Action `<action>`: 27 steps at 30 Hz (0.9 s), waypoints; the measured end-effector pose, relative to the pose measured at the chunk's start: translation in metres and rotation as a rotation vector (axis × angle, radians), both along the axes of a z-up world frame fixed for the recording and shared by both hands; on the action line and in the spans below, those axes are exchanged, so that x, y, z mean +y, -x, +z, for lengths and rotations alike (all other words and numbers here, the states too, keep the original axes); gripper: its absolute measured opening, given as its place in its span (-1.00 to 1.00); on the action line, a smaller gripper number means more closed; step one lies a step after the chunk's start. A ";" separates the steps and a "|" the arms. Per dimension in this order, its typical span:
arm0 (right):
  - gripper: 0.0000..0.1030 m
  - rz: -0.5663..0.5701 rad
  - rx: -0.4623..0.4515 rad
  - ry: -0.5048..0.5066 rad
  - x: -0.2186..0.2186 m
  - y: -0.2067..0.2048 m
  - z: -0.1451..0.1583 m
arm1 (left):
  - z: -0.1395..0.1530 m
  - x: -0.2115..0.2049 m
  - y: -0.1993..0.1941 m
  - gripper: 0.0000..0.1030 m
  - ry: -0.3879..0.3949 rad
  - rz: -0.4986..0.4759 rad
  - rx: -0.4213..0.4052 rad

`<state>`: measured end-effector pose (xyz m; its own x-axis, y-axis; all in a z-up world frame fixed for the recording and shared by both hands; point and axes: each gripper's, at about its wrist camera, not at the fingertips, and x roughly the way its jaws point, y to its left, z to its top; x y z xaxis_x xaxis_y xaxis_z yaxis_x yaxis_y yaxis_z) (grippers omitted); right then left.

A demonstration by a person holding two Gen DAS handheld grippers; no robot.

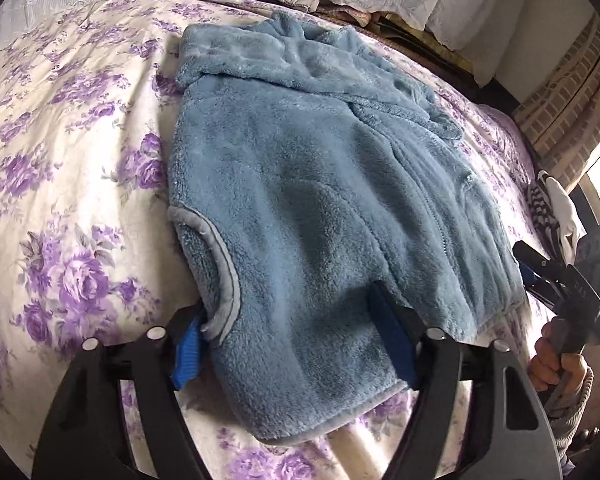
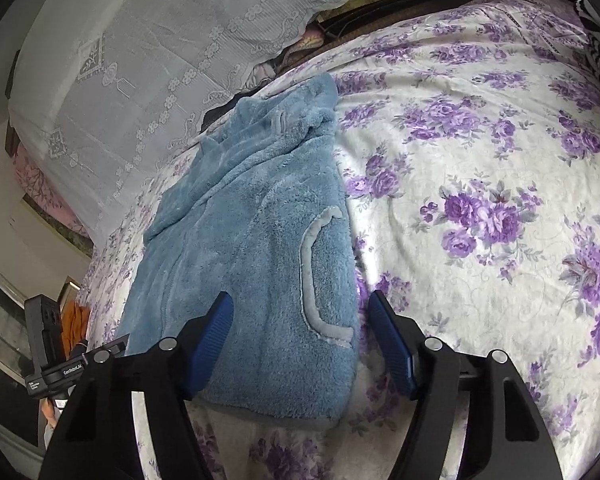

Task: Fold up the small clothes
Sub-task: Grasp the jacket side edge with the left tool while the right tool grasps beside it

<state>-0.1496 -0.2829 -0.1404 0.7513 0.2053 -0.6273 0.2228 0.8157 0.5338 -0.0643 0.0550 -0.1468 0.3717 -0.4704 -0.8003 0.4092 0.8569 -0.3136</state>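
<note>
A small blue fleece garment [image 1: 300,208] with grey trim lies flat on the flowered bed; it also shows in the right wrist view [image 2: 252,248]. My left gripper [image 1: 292,344] is open and low, its two blue pads on either side of the garment's near corner by a grey-trimmed armhole [image 1: 224,272]. My right gripper [image 2: 300,344] is open, its pads on either side of the garment's near corner by another grey-trimmed armhole [image 2: 312,280]. The right gripper is also seen in the left wrist view [image 1: 560,280] beyond the garment's right edge.
The bed has a white cover with purple flowers [image 1: 60,160], also in the right wrist view [image 2: 480,200]. White lace cloth [image 2: 160,60] hangs at the far side. A striped black-and-white cloth [image 1: 544,208] lies at the right bed edge.
</note>
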 end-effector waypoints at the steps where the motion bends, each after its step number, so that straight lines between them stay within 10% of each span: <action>1: 0.39 0.008 0.010 0.008 0.001 -0.006 -0.001 | -0.002 -0.001 -0.003 0.64 -0.002 0.011 0.002; 5: 0.39 0.042 0.033 0.043 0.004 -0.027 -0.001 | -0.004 -0.010 -0.006 0.75 -0.030 0.019 -0.016; 10: -0.38 0.075 0.015 -0.011 0.003 -0.019 -0.004 | 0.002 -0.004 0.002 -0.03 -0.015 0.017 -0.042; 15: -0.48 0.102 0.021 -0.032 0.005 -0.016 -0.008 | 0.007 0.009 0.001 -0.57 0.036 0.033 -0.031; 27: -0.72 0.108 -0.088 -0.096 0.003 0.022 0.000 | 0.025 0.054 0.021 -0.77 0.152 0.092 -0.065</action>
<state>-0.1713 -0.2802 -0.1407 0.7726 0.3437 -0.5338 0.0860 0.7764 0.6243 -0.0853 0.1085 -0.1218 0.4671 -0.5454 -0.6960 0.3547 0.8365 -0.4176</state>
